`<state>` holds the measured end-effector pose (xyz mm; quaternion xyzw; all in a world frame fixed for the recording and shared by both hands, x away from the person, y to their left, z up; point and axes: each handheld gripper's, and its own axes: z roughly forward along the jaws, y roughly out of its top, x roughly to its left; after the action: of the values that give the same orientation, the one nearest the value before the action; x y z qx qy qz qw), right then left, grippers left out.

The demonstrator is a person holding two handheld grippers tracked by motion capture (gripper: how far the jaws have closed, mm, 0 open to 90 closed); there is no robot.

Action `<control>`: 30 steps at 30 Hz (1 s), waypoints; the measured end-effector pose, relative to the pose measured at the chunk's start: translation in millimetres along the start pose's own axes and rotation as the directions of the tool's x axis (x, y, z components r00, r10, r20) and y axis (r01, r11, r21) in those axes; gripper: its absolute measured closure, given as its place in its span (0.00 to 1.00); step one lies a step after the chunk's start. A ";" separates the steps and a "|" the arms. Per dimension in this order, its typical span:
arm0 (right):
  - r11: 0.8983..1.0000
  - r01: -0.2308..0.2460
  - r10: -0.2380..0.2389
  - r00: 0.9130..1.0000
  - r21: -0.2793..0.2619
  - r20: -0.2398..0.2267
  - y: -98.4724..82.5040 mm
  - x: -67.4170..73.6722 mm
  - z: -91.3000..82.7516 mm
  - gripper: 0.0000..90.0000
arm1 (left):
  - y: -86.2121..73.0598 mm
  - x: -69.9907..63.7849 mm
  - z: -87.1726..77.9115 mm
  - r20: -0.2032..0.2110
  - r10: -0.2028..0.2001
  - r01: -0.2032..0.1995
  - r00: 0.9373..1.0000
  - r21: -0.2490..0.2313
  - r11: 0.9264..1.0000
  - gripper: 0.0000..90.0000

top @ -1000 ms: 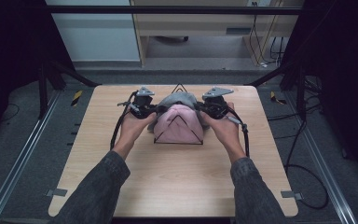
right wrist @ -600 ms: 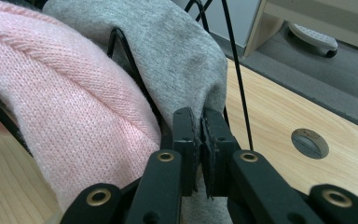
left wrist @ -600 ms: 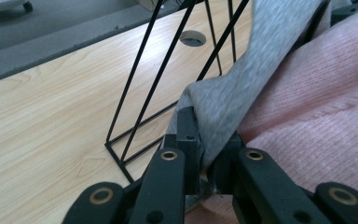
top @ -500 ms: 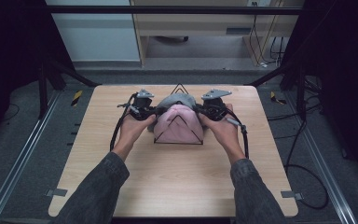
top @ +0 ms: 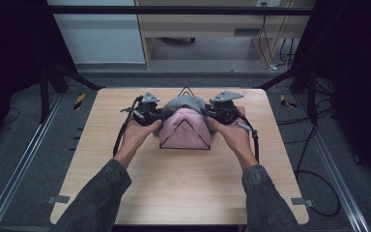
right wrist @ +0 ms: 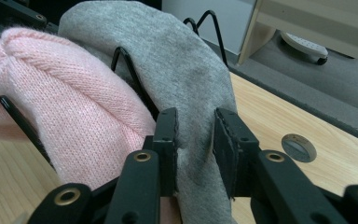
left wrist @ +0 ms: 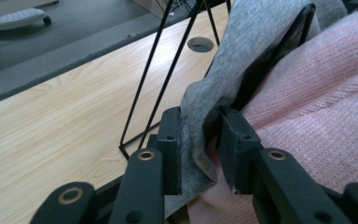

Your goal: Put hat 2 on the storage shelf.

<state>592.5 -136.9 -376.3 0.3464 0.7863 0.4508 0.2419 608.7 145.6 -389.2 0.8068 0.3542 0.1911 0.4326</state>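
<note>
- The grey knit hat is draped over the black wire rack at the far middle of the wooden table, just behind the pink knit hat on the same rack.
- The jaws of the left gripper have just been opening; they are seen narrowly parted, with the grey hem loose between them.
- The jaws of the right gripper have likewise just been opening, and the grey fabric between them appears unpinched, though contact at one pad cannot be ruled out.
- Both grippers should be drawn straight back off the hem, so that the hat is not dragged off the rack.
- The pink hat should be left undisturbed.
</note>
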 end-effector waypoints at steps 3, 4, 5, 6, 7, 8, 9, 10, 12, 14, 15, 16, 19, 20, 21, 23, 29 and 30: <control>1.000 -0.002 0.002 1.000 -0.002 0.009 0.7 -0.6 -3.1 0.76 | 0.9 0.8 -4.3 -0.010 0.003 -0.003 1.000 -0.003 1.000 0.72; 1.000 -0.001 0.002 1.000 -0.003 0.010 1.1 -1.0 -4.2 0.75 | 1.5 1.0 -6.4 -0.015 0.005 -0.005 1.000 -0.005 1.000 0.72; 1.000 -0.006 0.006 1.000 -0.007 0.011 1.4 -1.2 -5.3 0.73 | 2.1 0.8 -8.3 -0.019 0.004 -0.004 1.000 -0.012 1.000 0.70; 1.000 -0.008 0.009 1.000 -0.010 0.013 1.8 -1.2 -6.7 0.71 | 2.7 0.3 -10.5 -0.024 0.007 -0.008 1.000 -0.017 1.000 0.68; 1.000 -0.016 0.016 1.000 -0.015 0.016 2.8 -0.9 -9.7 0.67 | 3.9 -0.9 -15.1 -0.033 0.028 -0.028 0.999 -0.012 1.000 0.63; 1.000 -0.016 0.016 1.000 -0.015 0.016 2.8 -0.9 -9.7 0.67 | 3.9 -0.9 -15.1 -0.033 0.028 -0.028 0.999 -0.012 1.000 0.59; 1.000 -0.019 0.019 1.000 -0.015 0.017 3.4 -0.2 -11.6 0.64 | 4.3 -1.6 -17.0 -0.038 0.036 -0.036 0.999 -0.008 0.999 0.59; 1.000 -0.020 0.021 1.000 -0.016 0.020 3.9 0.4 -13.4 0.60 | 4.7 -2.2 -18.9 -0.037 0.036 -0.036 0.999 -0.006 0.999 0.55; 0.999 -0.032 0.032 0.999 -0.009 0.024 5.1 2.6 -19.5 0.46 | 4.4 -4.0 -25.3 -0.017 0.028 -0.029 0.999 -0.010 1.000 0.40; 0.999 -0.035 0.036 0.999 -0.009 0.034 5.0 4.9 -25.4 0.36 | 3.0 -6.6 -30.6 -0.001 0.037 -0.037 0.999 -0.002 0.999 0.30; 0.999 -0.043 0.043 0.999 -0.011 0.031 4.3 6.3 -28.5 0.32 | 2.0 -8.0 -34.0 0.006 0.045 -0.045 0.999 0.001 0.999 0.26; 0.999 -0.043 0.043 0.999 -0.011 0.031 4.3 6.3 -28.5 0.32 | 2.0 -8.0 -34.0 0.006 0.045 -0.045 0.999 0.001 0.999 0.22; 0.999 -0.050 0.050 0.998 -0.015 0.039 -3.1 11.5 -42.4 0.22 | -5.8 -13.8 -49.5 0.039 0.057 -0.057 0.998 0.001 0.998 0.13; 0.998 -0.057 0.057 0.998 -0.014 0.042 -5.8 12.9 -46.4 0.20 | -8.8 -15.1 -53.7 0.050 0.063 -0.063 0.997 -0.001 0.998 0.11; 0.998 -0.057 0.057 0.998 -0.014 0.042 -5.8 12.9 -46.4 0.20 | -8.8 -15.1 -53.7 0.050 0.063 -0.063 0.997 -0.001 0.998 0.10; 0.998 -0.059 0.059 0.997 -0.016 0.041 -16.6 16.2 -57.9 0.17 | -20.5 -18.9 -63.8 0.064 0.078 -0.078 0.995 0.005 0.997 0.08; 0.997 -0.073 0.073 0.997 0.012 0.041 -42.0 20.7 -71.3 0.13 | -47.9 -26.0 -76.9 0.094 0.078 -0.079 0.993 0.006 0.997 0.06; 0.997 -0.075 0.074 0.996 0.025 0.040 -48.6 22.2 -72.8 0.13 | -54.9 -28.4 -79.1 0.089 0.087 -0.089 0.992 0.017 0.996 0.06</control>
<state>511.9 -176.6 -385.8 0.3873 0.7739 0.4423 0.2355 518.6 189.7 -391.4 0.8337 0.3011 0.1705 0.4303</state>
